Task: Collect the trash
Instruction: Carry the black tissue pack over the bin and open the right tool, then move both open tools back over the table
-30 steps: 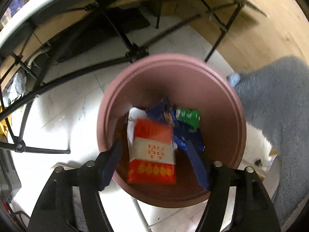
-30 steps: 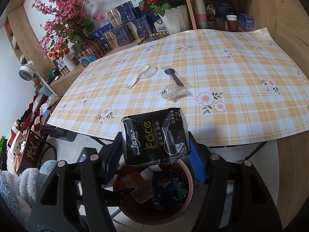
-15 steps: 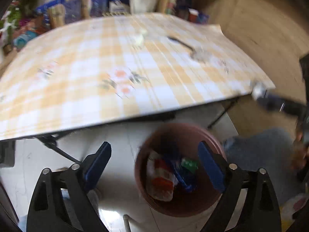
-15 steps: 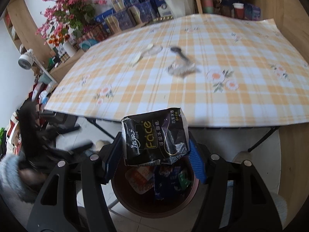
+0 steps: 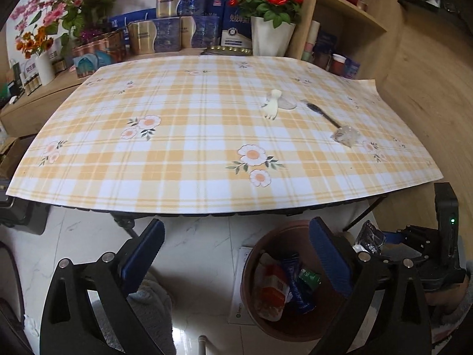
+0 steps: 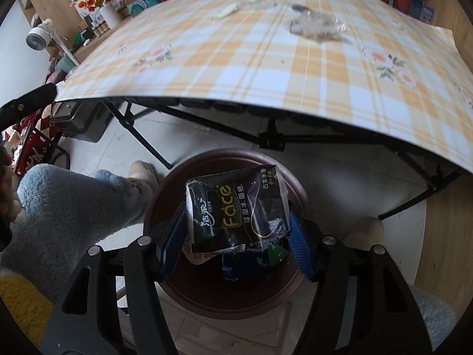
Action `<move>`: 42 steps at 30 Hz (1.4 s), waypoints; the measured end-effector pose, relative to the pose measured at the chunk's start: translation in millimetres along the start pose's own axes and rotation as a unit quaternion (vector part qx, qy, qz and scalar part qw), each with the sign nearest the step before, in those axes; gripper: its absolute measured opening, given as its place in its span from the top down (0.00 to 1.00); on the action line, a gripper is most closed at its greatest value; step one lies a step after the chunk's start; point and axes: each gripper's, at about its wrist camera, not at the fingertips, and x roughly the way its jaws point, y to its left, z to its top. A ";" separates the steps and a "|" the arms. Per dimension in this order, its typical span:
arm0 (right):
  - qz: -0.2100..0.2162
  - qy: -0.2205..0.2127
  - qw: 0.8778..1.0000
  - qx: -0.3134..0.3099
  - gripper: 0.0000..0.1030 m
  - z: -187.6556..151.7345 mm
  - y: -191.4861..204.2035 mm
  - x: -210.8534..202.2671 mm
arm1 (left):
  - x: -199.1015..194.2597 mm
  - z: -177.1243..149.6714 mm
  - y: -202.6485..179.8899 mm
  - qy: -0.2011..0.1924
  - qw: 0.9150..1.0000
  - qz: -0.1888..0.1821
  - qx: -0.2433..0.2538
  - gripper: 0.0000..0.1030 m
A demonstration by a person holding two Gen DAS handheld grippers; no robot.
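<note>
While the right tongs (image 6: 236, 236) swing down from level with the counter to hang right over the bin (image 6: 295, 284), the black tissue pack (image 6: 236, 207) stays clamped between their blue pads, upright and squarely above the bin's mouth. A second ago that pack was framed against the checked cloth; now the brown rim rings it on every side, so, by my reading, all it needs is a release and it drops in with the rest.

Over on the other side, big change: the left tongs (image 5: 236, 254) were pointing straight down into the bin (image 5: 251, 266), and now they are up and facing across the counter (image 5: 207, 136), spread wide with nothing between them. The red packet (image 5: 270, 293), the blue wrapper (image 5: 295, 284) and the green one (image 5: 309, 276) lie at the bottom of the bin, just below the counter's near edge toward its right corner.

And there is more to fetch. The white fork (image 5: 272, 108) and the black spoon (image 5: 322, 115) lie toward the far right corner, with a crumpled clear wrapper (image 5: 344, 136) just beside the spoon's near end, close to the right edge. The left tongs look lined up for that run next, though which piece goes first I cannot say.
</note>
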 end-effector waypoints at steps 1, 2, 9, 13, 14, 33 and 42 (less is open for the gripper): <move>-0.001 0.004 1.000 0.001 0.37 -0.3 -0.1 1.8 | 0.3 -0.6 0.8 0.000 1.000 0.001 -0.002 0.07; 0.000 0.010 1.000 0.000 0.37 -0.7 0.0 4.7 | 0.7 -1.3 1.6 0.000 1.000 0.001 -0.003 0.07; -0.006 0.019 1.000 -0.018 0.21 -2.9 8.3 8.1 | 3.5 -4.5 3.0 0.003 1.000 0.001 -0.011 0.07; -0.004 0.014 1.000 -0.013 0.16 -1.9 6.7 6.2 | 3.5 -3.8 0.6 0.000 1.000 -0.001 -0.008 0.07; -0.001 0.014 1.000 -0.009 0.15 -1.5 5.3 6.2 | 3.4 -3.5 0.2 0.000 1.000 -0.001 -0.007 0.07; 0.037 -0.054 0.996 0.056 0.06 24.6 -22.3 -27.6 | 12.7 10.2 -8.5 -0.011 1.000 -0.017 0.012 0.07; 0.024 -0.160 0.984 0.069 0.06 54.9 -45.8 -76.8 | 7.8 29.4 -25.2 -0.046 0.997 -0.040 0.036 0.07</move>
